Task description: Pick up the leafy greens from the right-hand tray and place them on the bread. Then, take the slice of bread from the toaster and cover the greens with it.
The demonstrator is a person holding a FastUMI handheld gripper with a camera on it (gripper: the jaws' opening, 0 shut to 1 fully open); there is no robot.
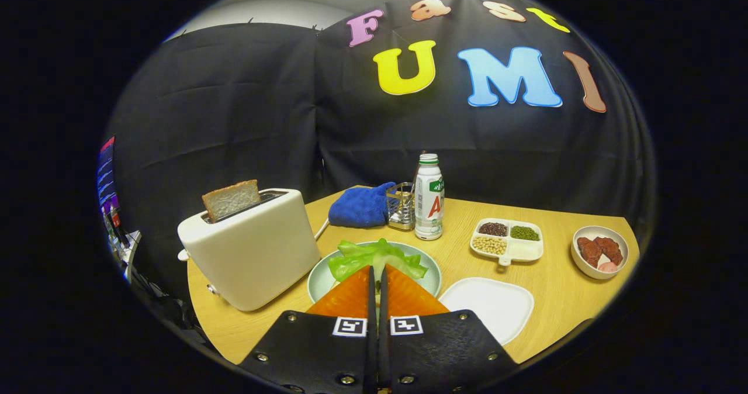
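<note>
My gripper (pixel 378 277) sits low over the table (pixel 561 277), fingers drawn together w/ just a thin slit between them, tips over the near part of the green plate (pixel 429 277). Whether the tips pinch a bit of leaf I can't tell, the contact spot is hidden by the fingers themselves. No clear gap, so I read them as clenched.

The leafy greens (pixel 374 255) lie on that plate just ahead of the fingertips, spreading to both sides of them. Bread under the greens: can't make it out from here, leaves and fingers cover it.

Right of the plate, close beside it, is a white tray (pixel 488 303), nothing on it.

Left of the plate stands the white toaster (pixel 251 253), close to the plate's rim. A slice of bread (pixel 231 199) sticks up out of its slot, tilted a little, top half showing.

Beyond the plate, toward the booth wall: a blue mitt (pixel 359 207), next to it a small metal rack (pixel 401 206), then a white bottle (pixel 429 198) w/ green cap, upright, touching or nearly touching the rack.

Further right, a white divided dish (pixel 507 239) w/ dark grains, green beans and pale beans in separate compartments, one compartment bare. Well right of that, near the table's corner, a small bowl (pixel 599 251) holding reddish-brown pieces and something pink.
</note>
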